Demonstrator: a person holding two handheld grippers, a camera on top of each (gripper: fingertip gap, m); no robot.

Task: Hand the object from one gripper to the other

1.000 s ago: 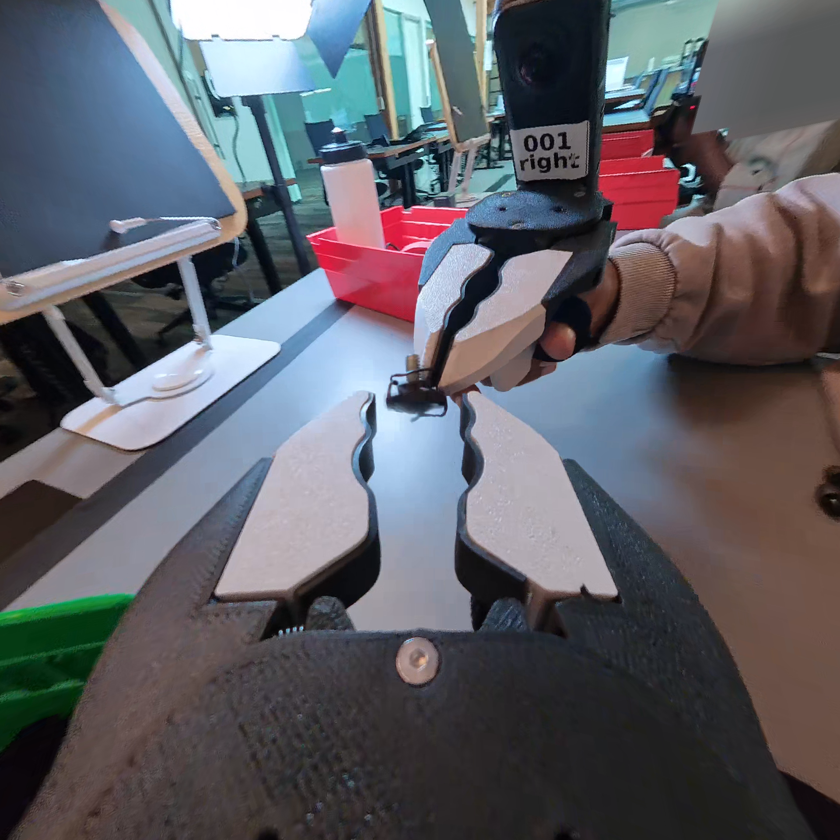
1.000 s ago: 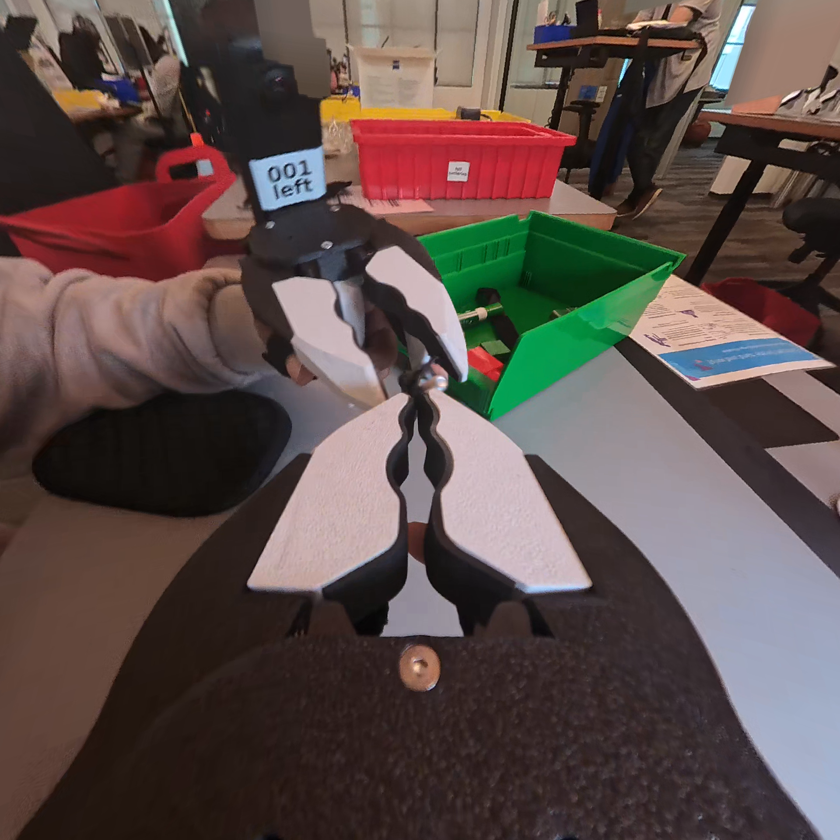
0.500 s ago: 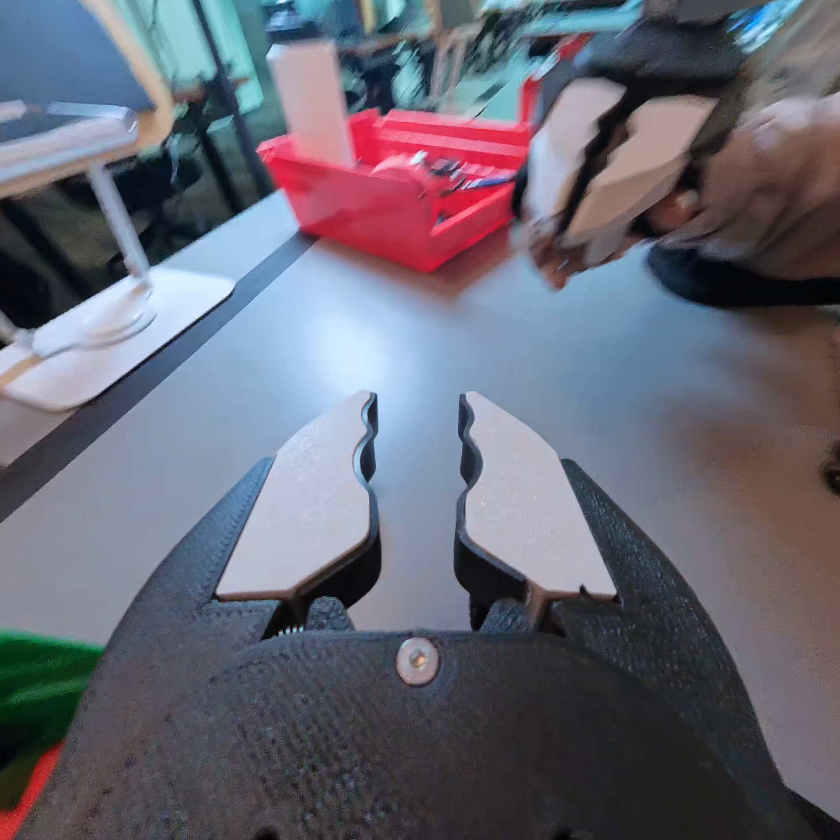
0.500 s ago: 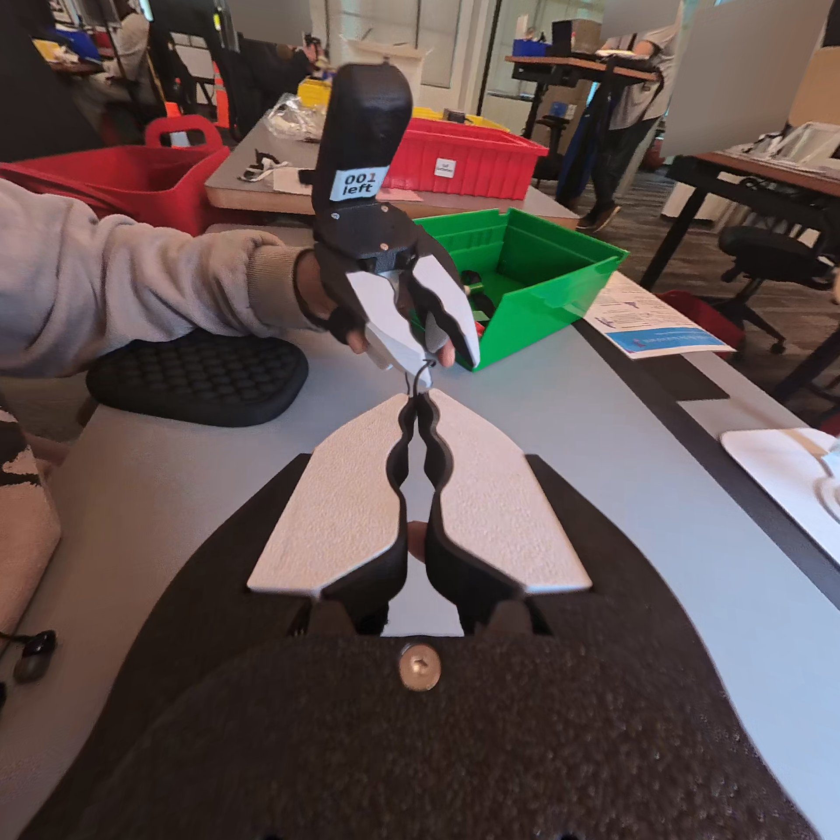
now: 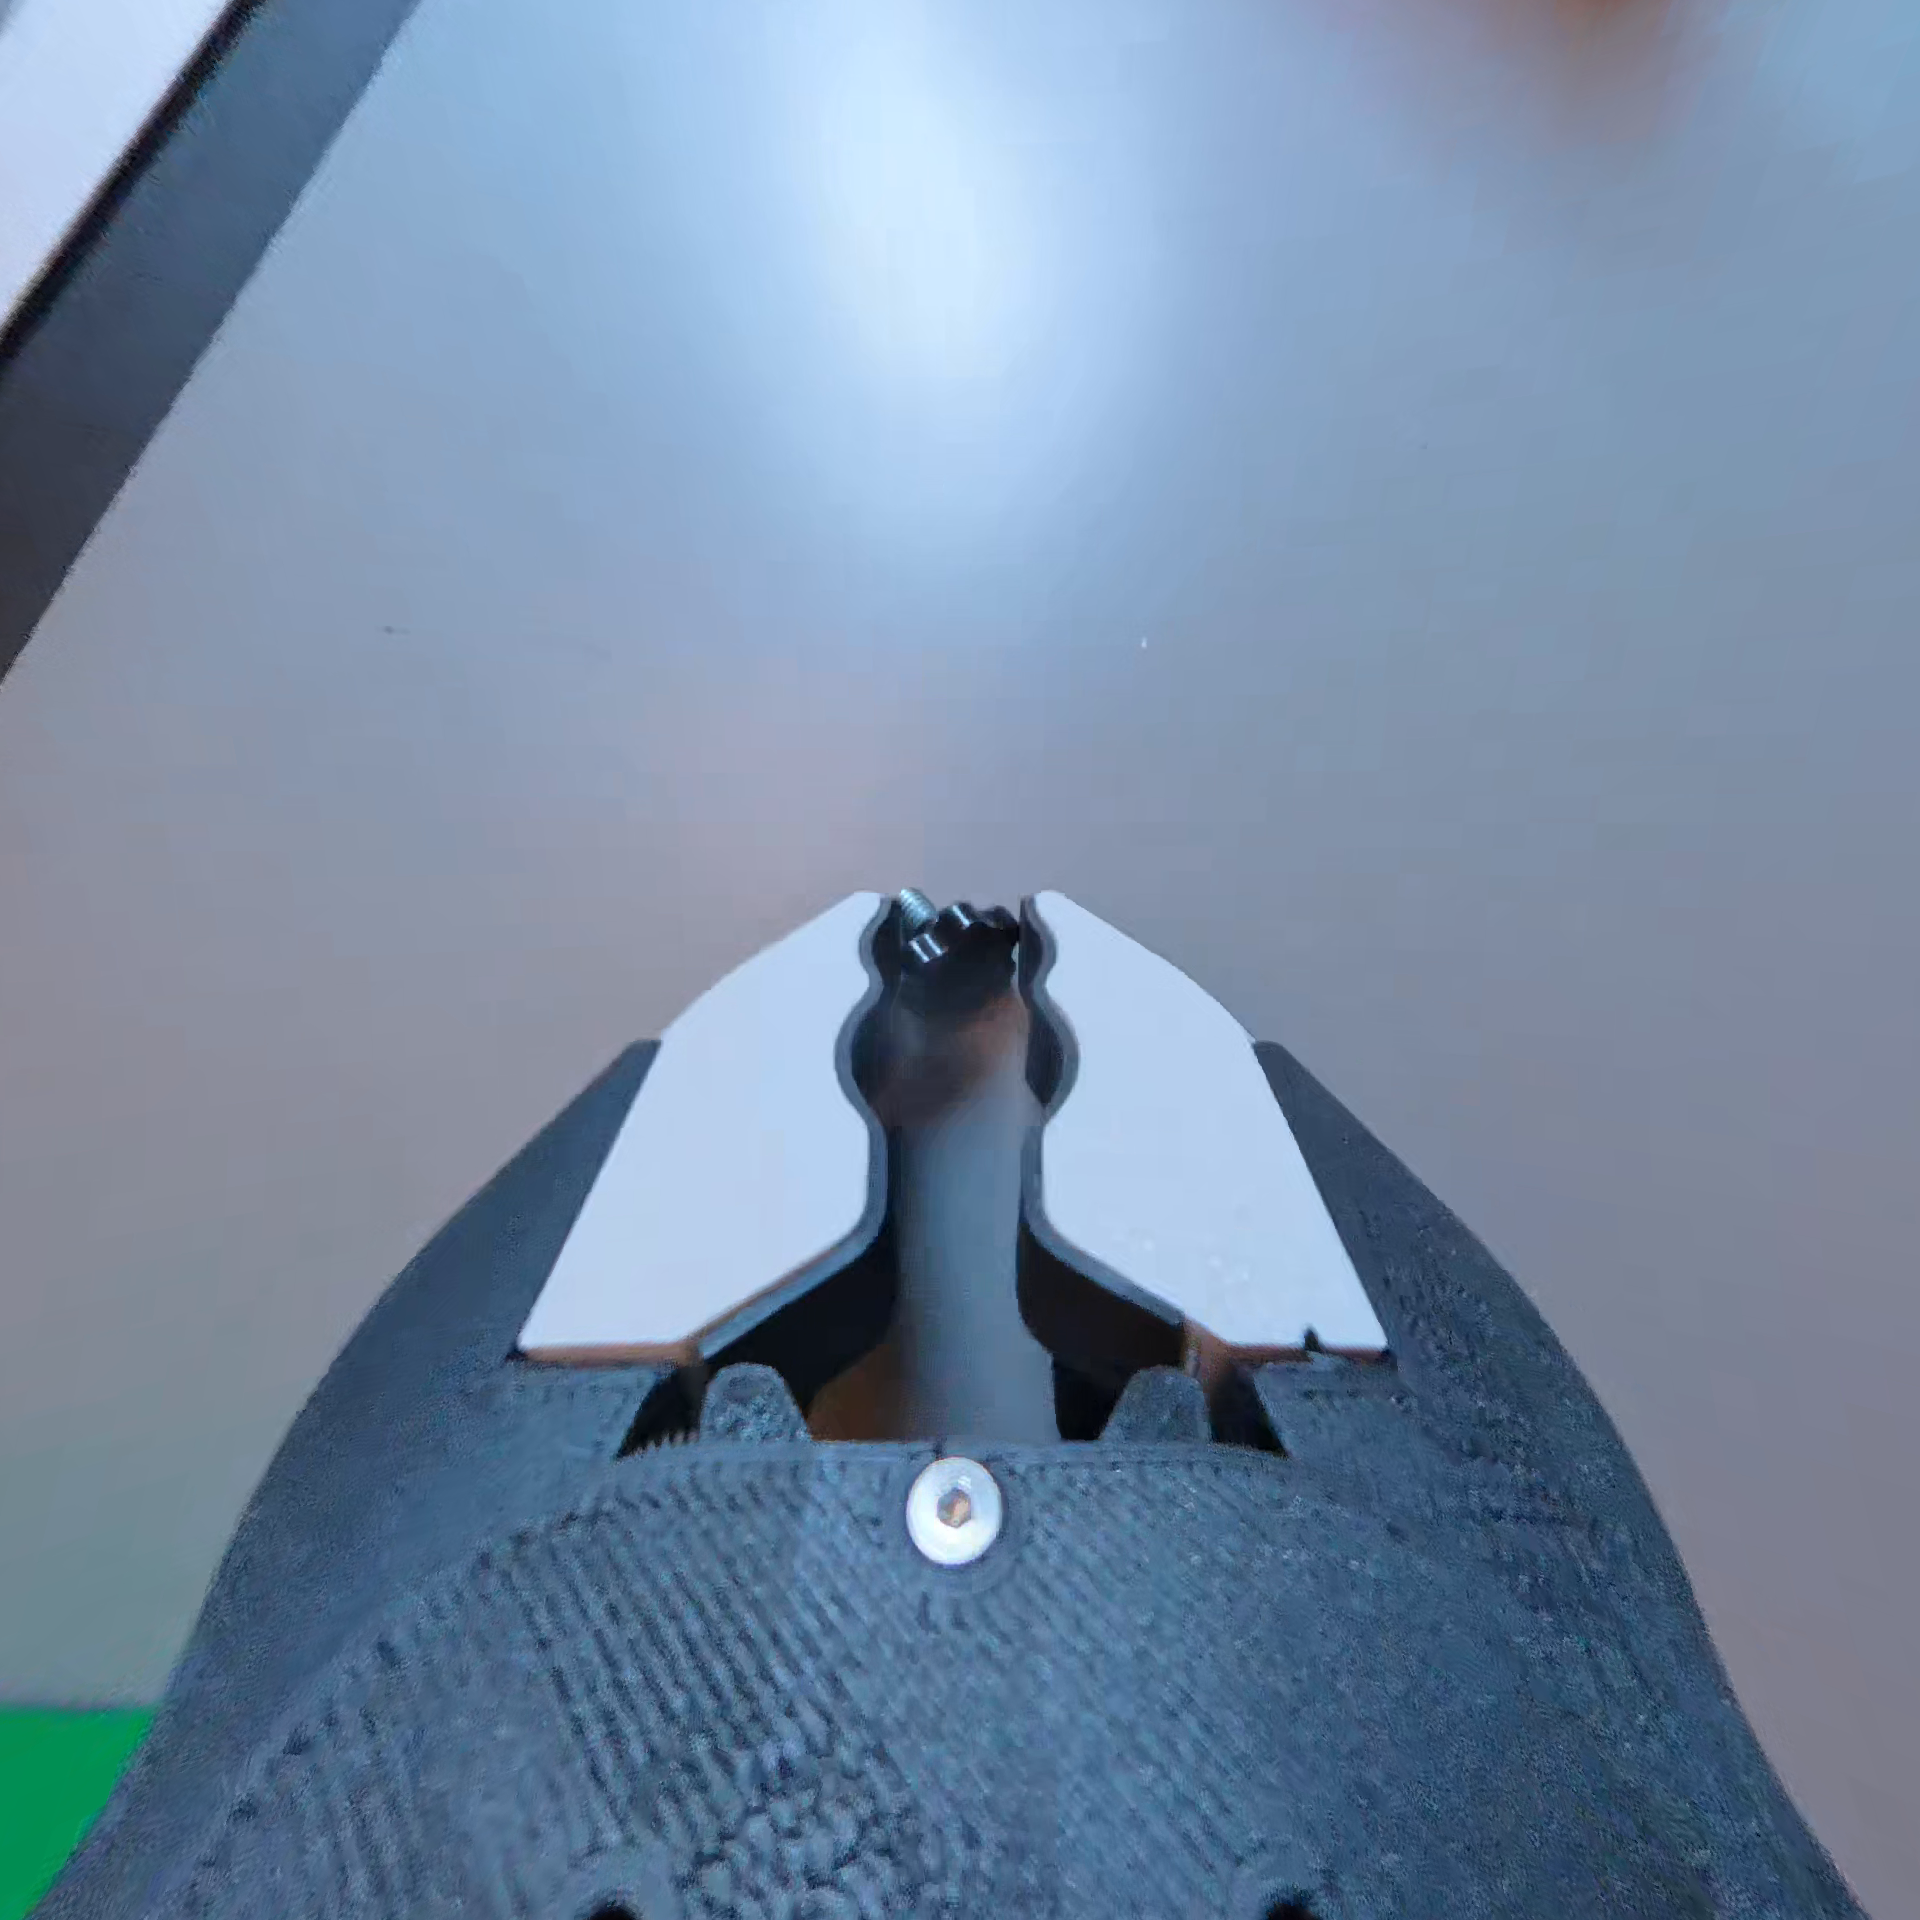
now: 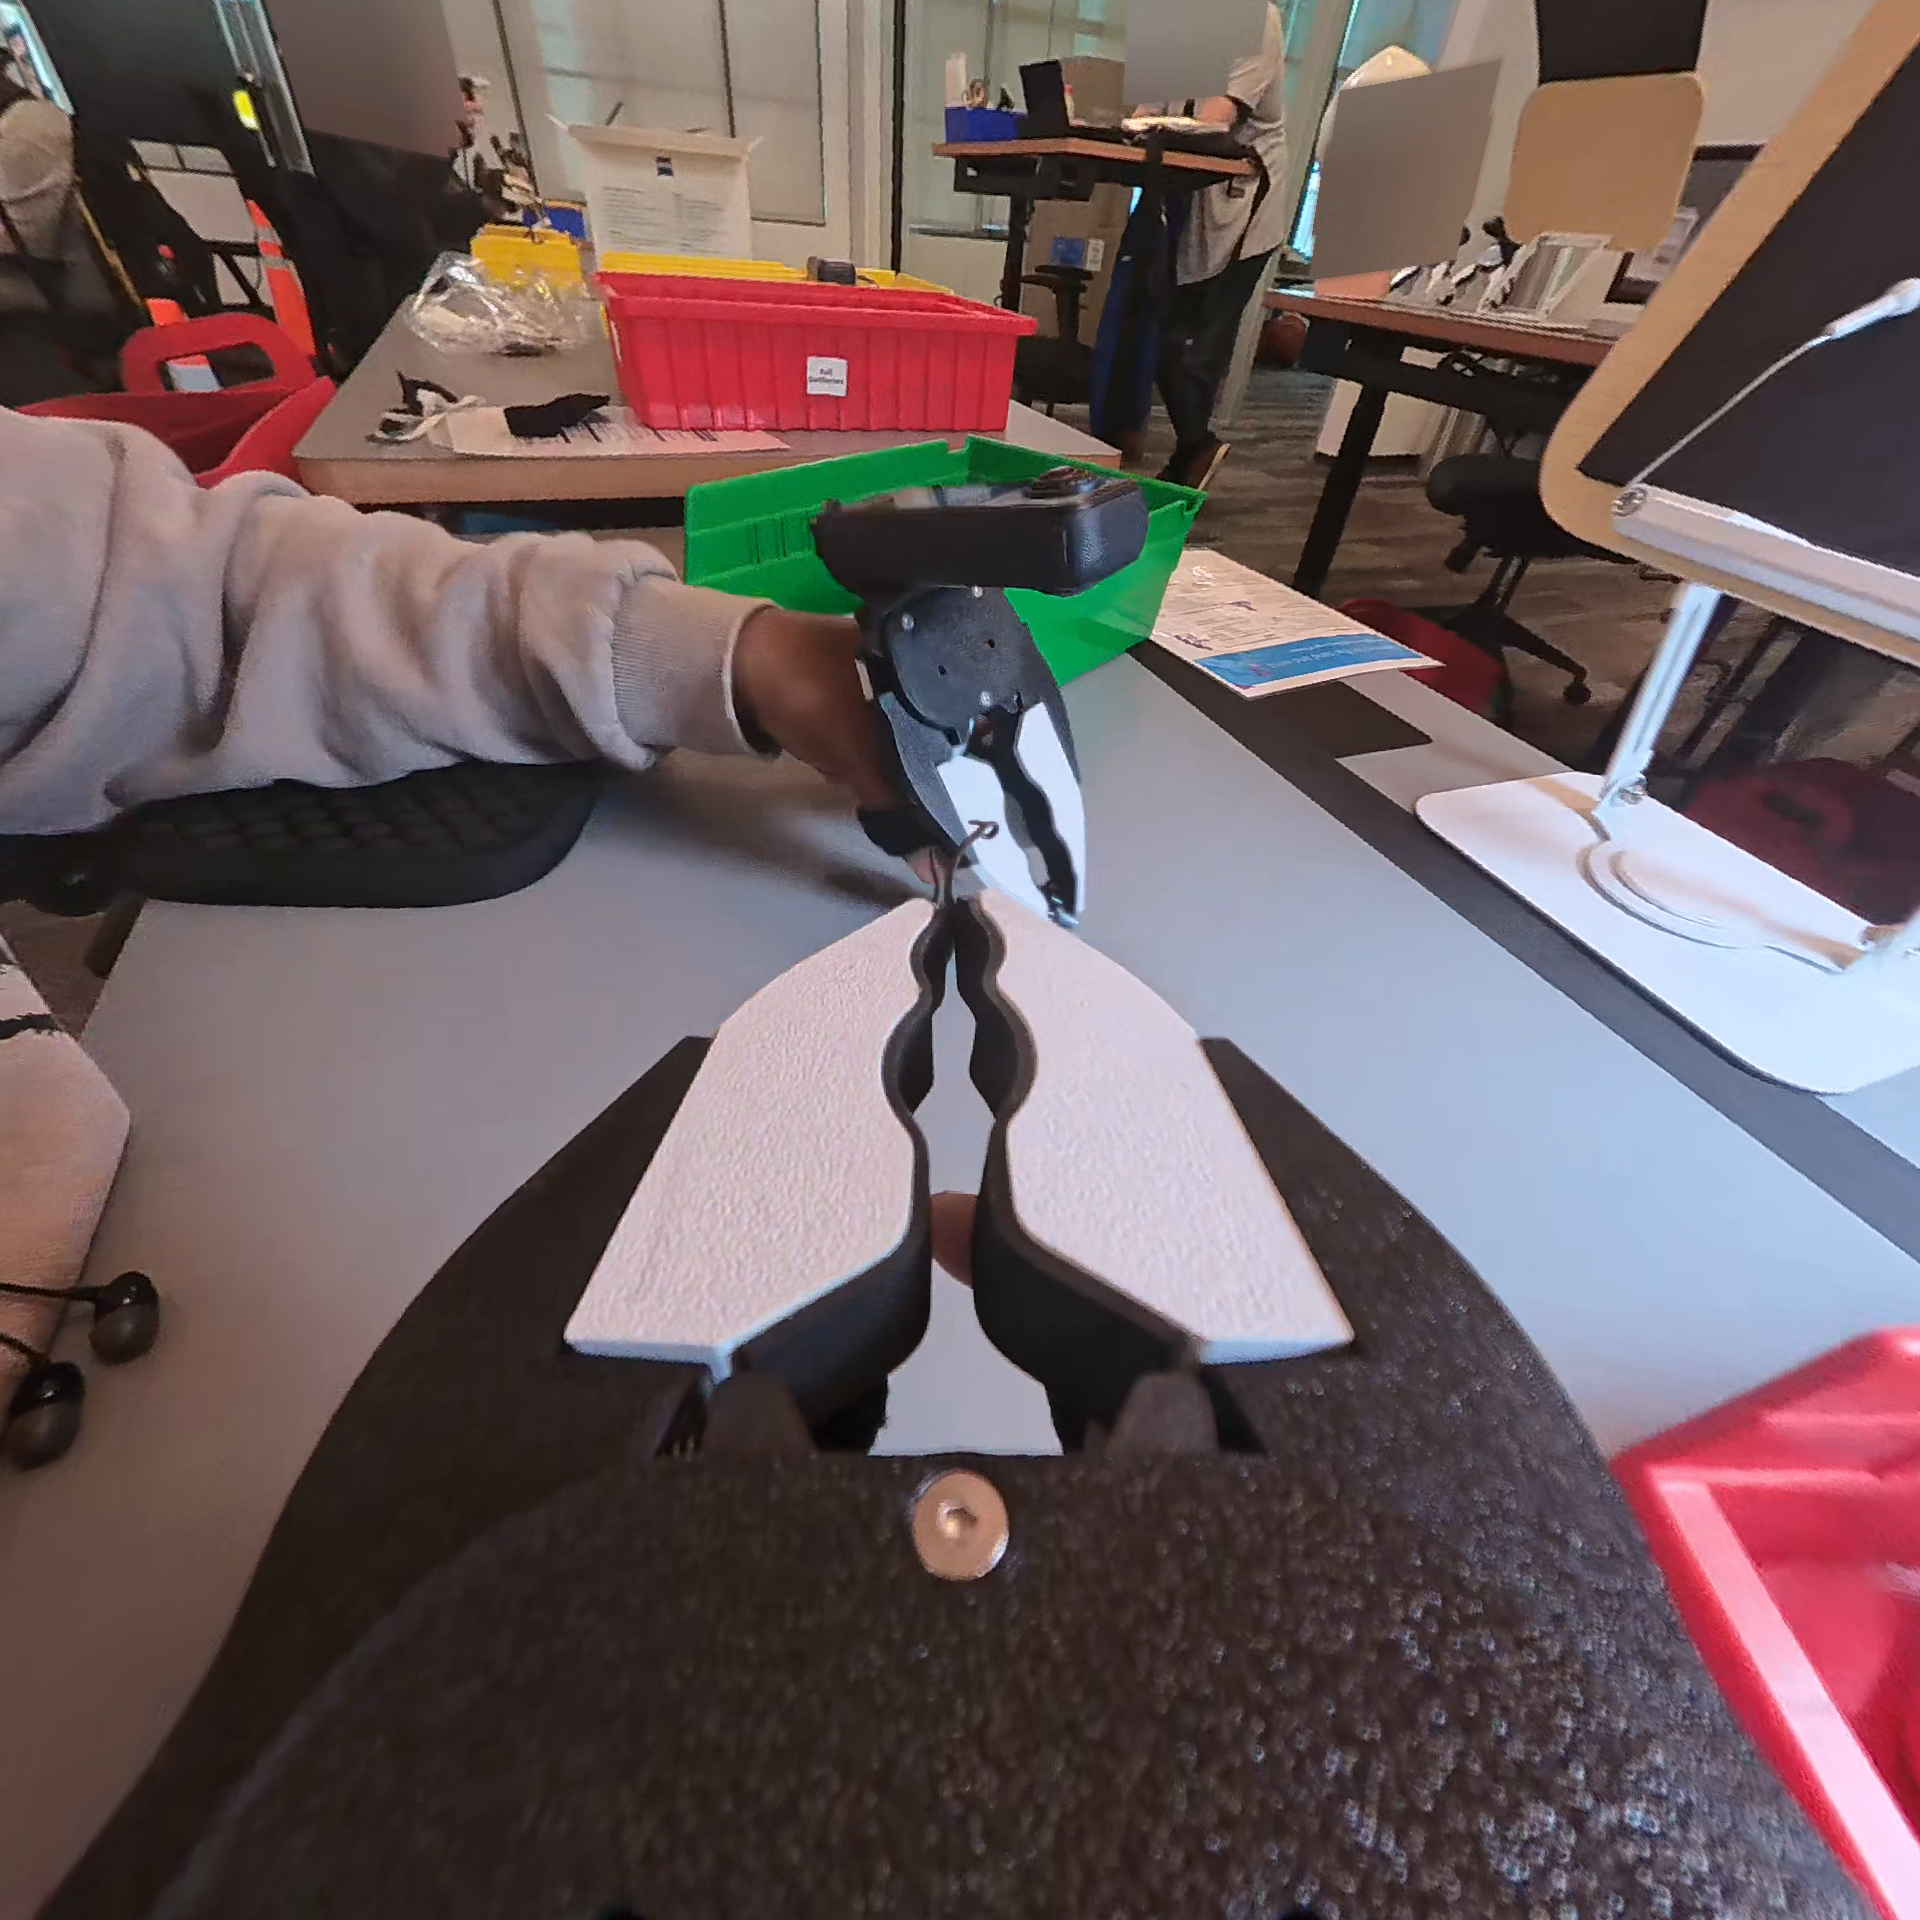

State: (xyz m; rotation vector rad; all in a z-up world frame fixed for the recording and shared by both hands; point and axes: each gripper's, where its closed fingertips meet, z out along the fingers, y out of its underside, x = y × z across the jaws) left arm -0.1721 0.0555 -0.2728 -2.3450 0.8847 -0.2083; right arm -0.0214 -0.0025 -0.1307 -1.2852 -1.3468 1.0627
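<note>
In the left wrist view, my left gripper (image 5: 956, 920) points steeply down at the grey table (image 5: 935, 520). It is shut on a small black knurled knob with a silver screw end (image 5: 951, 940), pinched between its tips. In the right wrist view, my right gripper (image 6: 951, 914) is shut on a thin black wire piece (image 6: 958, 857) that sticks up from its tips. The left gripper (image 6: 1055, 899) hangs just beyond, tips down and close to the table, with a small dark thing at its tip. The two grippers' tips are close but apart.
A green bin (image 6: 935, 540) stands behind the left gripper. A red bin (image 6: 810, 364) sits on a farther table. A white tablet stand (image 6: 1662, 894) is at the right, a black pad (image 6: 343, 831) under the sleeve, and a red bin corner (image 6: 1787, 1558) at the near right. Left tips to right tips: about 20 cm.
My left gripper was open half a second ago. It has tipped down toward the table and closed on the small black knob. My right gripper stays shut on the wire piece and has drawn back.
</note>
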